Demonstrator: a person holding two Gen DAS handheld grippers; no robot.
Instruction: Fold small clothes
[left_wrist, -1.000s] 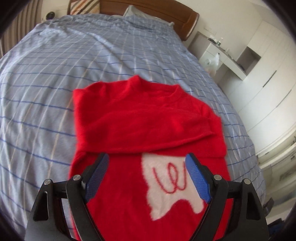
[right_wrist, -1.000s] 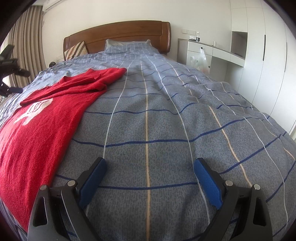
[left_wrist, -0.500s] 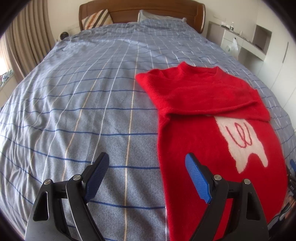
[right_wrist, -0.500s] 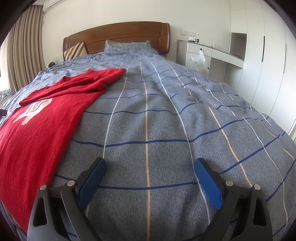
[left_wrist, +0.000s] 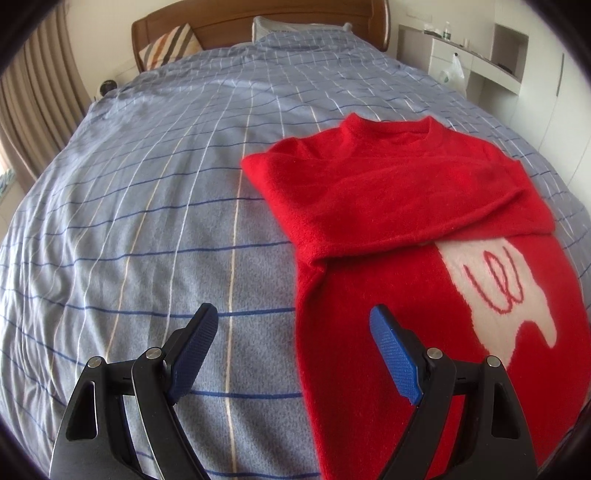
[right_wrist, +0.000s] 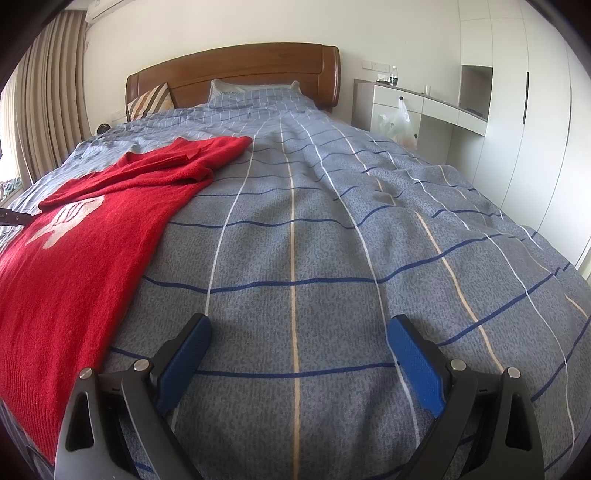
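A small red sweater (left_wrist: 399, 229) with a white patch bearing a red squiggle (left_wrist: 498, 291) lies flat on the bed, both sleeves folded across its chest. My left gripper (left_wrist: 295, 321) hovers open over the sweater's left side edge, one blue pad above bare bedspread, the other above red knit. In the right wrist view the same sweater (right_wrist: 85, 243) lies at the left. My right gripper (right_wrist: 299, 332) stands open above plain bedspread, to the right of the sweater and apart from it, with nothing between its pads.
A blue-grey checked bedspread (right_wrist: 332, 229) covers the whole bed. A wooden headboard (right_wrist: 236, 77) and pillows (left_wrist: 170, 44) are at the far end. White desk and wardrobes (right_wrist: 517, 110) stand to the right, curtains (left_wrist: 40, 110) to the left.
My left gripper has swung leftward off the sweater's middle and come lower, now straddling the garment's left edge. The right gripper and the sweater have stayed put.
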